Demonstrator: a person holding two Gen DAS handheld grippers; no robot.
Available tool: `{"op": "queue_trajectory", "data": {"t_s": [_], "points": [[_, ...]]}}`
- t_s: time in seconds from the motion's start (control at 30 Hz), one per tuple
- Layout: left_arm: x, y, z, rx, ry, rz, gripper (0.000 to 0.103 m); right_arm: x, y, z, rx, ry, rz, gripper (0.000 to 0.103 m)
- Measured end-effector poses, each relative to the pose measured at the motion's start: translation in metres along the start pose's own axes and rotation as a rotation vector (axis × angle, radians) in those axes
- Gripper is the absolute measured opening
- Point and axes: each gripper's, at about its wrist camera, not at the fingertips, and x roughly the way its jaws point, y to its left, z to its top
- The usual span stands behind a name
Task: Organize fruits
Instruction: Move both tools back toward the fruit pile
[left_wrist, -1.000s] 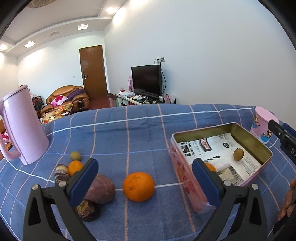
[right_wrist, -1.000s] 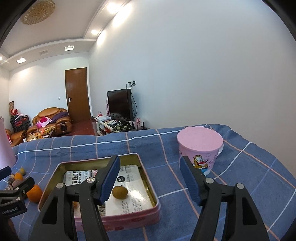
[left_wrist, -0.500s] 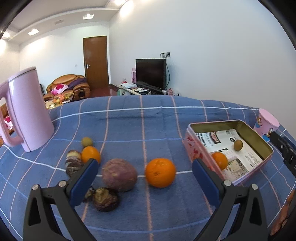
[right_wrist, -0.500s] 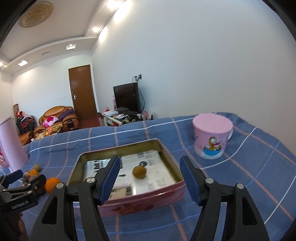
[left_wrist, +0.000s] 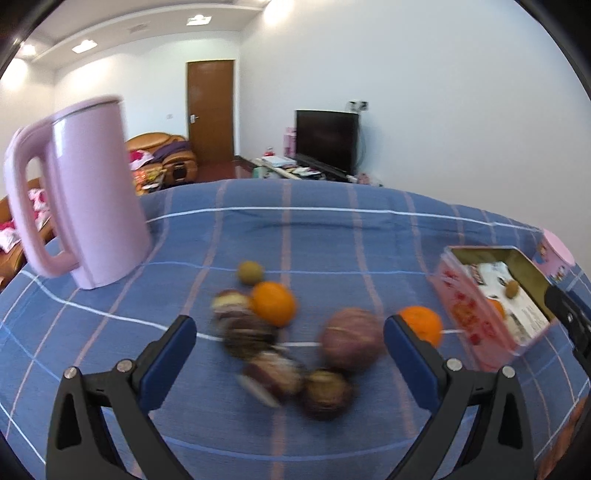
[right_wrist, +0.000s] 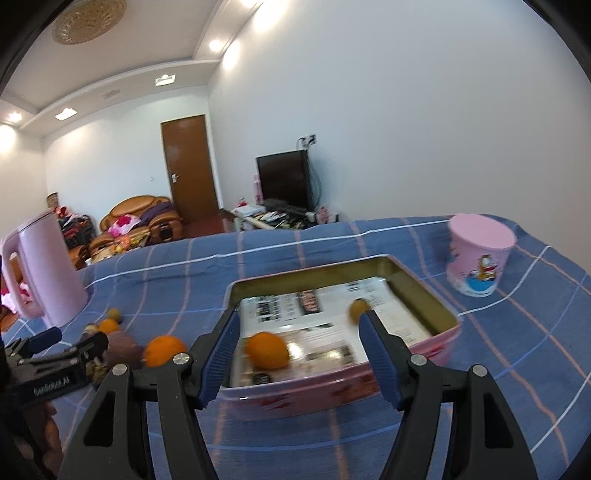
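While your left claw (left_wrist: 290, 349) hangs released over the loose fruit beside the pink tin (right_wrist: 343, 325), your right claw (right_wrist: 299, 349) waits empty above it — ready to receive.

Left gripper (left_wrist: 290, 341): jaws wide, empty, above the fruit pile (left_wrist: 280, 339).
Pink kettle (left_wrist: 86, 206): left of pile.
Pink tin (left_wrist: 491, 306): right of pile.
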Motion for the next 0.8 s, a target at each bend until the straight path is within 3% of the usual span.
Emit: {"op": "queue_trajectory", "data": {"t_s": [0.47, 0.63, 0.8], "points": [[0.006, 0.09, 0.011, -0.099, 0.002, 0.097, 0.103, 0.028, 0.091, -0.011, -0.143, 0.137, 0.178, 0.068], [0.008, 0.099, 0.012, -0.128, 0.021, 0.093, 0.103, 0.037, 0.119, -0.017, -0.202, 0.195, 0.241, 0.061], [0.007, 0.098, 0.015, -0.112, 0.021, 0.116, 0.103, 0.046, 0.144, -0.027, -0.2, 0.297, 0.369, 0.059]]}}
